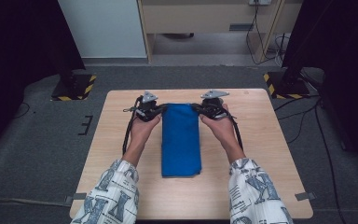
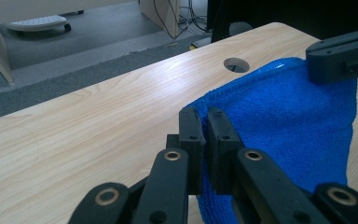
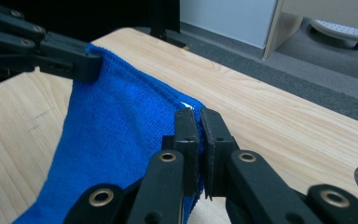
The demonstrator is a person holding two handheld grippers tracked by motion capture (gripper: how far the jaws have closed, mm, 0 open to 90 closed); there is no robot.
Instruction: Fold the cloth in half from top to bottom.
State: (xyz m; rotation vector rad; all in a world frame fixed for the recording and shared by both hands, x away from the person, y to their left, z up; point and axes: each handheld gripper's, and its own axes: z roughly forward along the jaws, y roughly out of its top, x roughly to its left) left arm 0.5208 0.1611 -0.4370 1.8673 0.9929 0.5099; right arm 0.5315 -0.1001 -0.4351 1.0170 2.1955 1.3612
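On the wooden table (image 1: 121, 186), your left gripper (image 1: 160, 109) and right gripper (image 1: 196, 108) each clamp a far corner of the folded blue towel (image 1: 181, 140), which lies toward the table's near edge.

Light wood counter (image 1: 261, 140), round cable hole (image 2: 236, 65) near far corner. Grey carpet floor (image 1: 32, 154) around it. Two black stand bases with yellow-black hazard stripes (image 1: 74, 87) (image 1: 284, 85) beyond far corners. Pale wooden furniture (image 1: 205, 18) at back, cables (image 1: 256, 37) hanging beside it. Grey tape tabs (image 1: 305, 196) on floor near front corners.
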